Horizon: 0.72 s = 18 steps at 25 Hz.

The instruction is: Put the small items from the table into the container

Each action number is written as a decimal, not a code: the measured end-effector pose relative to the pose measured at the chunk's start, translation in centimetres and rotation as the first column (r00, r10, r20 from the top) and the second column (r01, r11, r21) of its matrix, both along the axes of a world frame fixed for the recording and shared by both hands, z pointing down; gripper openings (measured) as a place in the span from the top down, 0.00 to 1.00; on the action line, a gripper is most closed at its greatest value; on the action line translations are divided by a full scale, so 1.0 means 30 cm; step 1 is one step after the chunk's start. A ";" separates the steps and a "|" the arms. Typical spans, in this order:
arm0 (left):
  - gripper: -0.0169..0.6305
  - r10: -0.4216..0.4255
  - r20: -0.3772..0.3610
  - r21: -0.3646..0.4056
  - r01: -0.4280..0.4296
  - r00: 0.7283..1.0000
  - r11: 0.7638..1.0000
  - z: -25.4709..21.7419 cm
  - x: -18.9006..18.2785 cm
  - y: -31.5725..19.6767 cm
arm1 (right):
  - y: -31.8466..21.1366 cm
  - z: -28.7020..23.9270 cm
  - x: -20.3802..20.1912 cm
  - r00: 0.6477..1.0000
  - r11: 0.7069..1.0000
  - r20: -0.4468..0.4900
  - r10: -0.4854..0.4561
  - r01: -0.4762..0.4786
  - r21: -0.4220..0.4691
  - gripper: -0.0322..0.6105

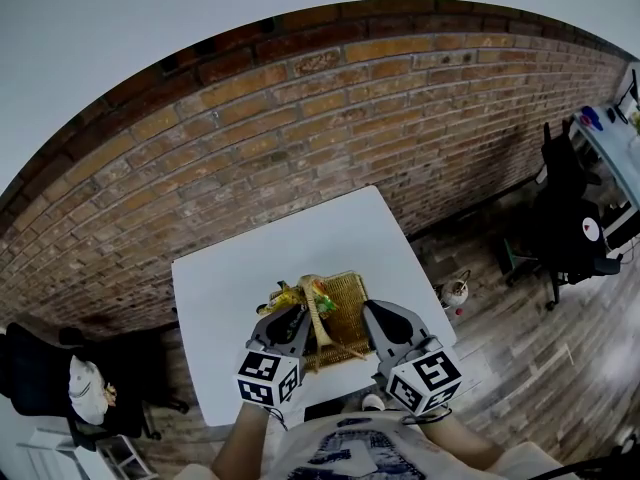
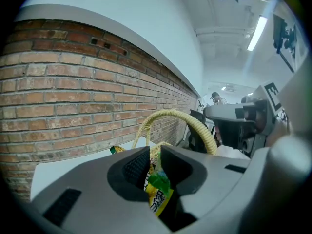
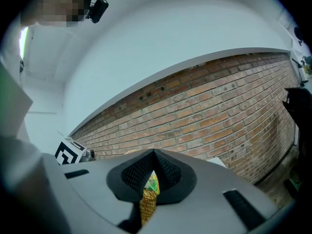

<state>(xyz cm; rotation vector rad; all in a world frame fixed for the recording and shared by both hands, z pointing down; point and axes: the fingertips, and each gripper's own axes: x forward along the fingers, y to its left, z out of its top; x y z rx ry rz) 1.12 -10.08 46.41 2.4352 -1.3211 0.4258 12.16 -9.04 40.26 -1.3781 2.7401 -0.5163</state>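
A woven basket (image 1: 350, 303) with an arched handle (image 1: 318, 318) stands near the front edge of the white table (image 1: 300, 233). Yellow-green snack packets (image 1: 298, 295) lie at its left rim. My left gripper (image 1: 297, 315) reaches in from the left. In the left gripper view this gripper (image 2: 155, 165) is shut on a yellow-green packet (image 2: 158, 189), with the handle (image 2: 195, 123) arching just beyond. My right gripper (image 1: 372, 311) sits at the basket's right edge. In the right gripper view its tips (image 3: 153, 155) meet, and woven basket rim (image 3: 146, 206) shows pinched between the jaws.
A brick wall (image 1: 330, 128) runs behind the table. Black office chairs stand on the wooden floor at the right (image 1: 570, 228) and lower left (image 1: 50, 378). The left gripper's marker cube (image 3: 68, 152) shows at the left of the right gripper view.
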 end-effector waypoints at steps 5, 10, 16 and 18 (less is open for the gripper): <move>0.81 -0.026 0.006 0.002 0.026 1.000 1.000 -0.003 -0.015 0.016 | 0.015 -0.002 0.008 1.000 1.000 0.005 -0.010 0.010 0.002 0.92; 0.81 -0.056 0.010 0.013 0.056 0.998 0.998 -0.014 -0.021 0.039 | 0.033 -0.003 0.021 1.000 1.000 0.017 -0.026 0.026 0.008 0.92; 0.81 -0.101 0.021 0.021 0.100 0.995 0.995 -0.022 -0.019 0.096 | 0.070 -0.005 0.033 0.998 0.998 0.028 -0.061 0.061 0.016 0.92; 0.81 -0.121 0.023 0.025 0.121 0.992 0.992 -0.026 -0.019 0.118 | 0.084 -0.005 0.036 0.996 0.997 0.031 -0.079 0.078 0.017 0.92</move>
